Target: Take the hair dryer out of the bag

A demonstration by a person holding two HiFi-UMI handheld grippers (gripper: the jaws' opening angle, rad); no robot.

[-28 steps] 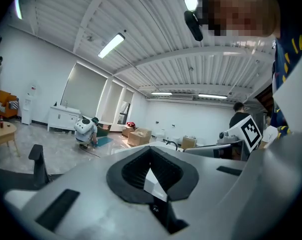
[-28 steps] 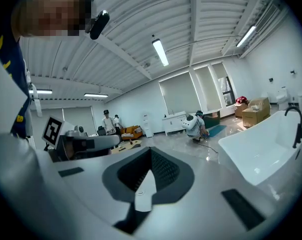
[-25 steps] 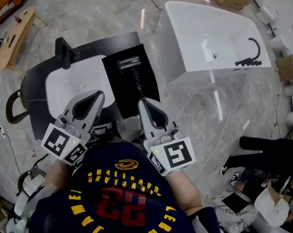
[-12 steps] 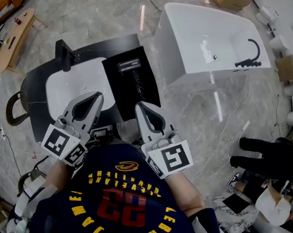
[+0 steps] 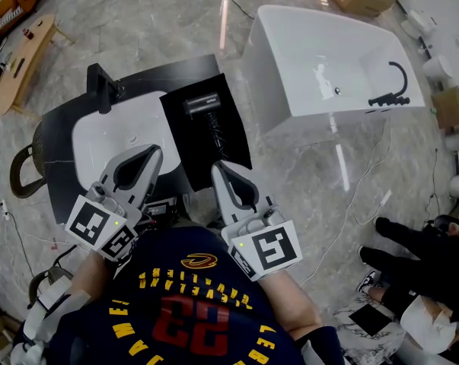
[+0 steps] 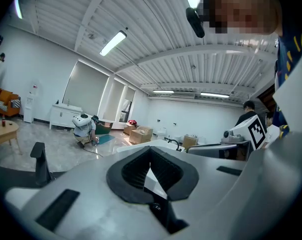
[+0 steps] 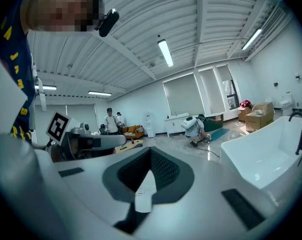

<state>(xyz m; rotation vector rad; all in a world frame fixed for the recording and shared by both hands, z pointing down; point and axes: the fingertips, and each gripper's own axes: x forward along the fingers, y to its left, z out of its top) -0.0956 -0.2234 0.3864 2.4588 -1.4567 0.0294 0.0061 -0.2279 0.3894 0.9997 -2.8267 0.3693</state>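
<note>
Left gripper [image 5: 151, 149]: jaws clenched, empty. Right gripper [image 5: 218, 167]: jaws clenched, empty, tip at near edge of black bag [image 5: 231, 137]; hair dryer [image 5: 202, 102] untouched.

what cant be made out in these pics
- Head view: the hair dryer lies on a flat black sheet; it is too dark to tell if that is the bag.
- Head view: the far end of its cord is hidden behind the right gripper.
- Gripper views: no hair dryer shows; the left gripper and right gripper fill the lower frame.
- Head view: a person at right is cut off by the edge.

bathtub [image 5: 320, 59] right, black tap [image 5: 100, 86] left (upright)
</note>
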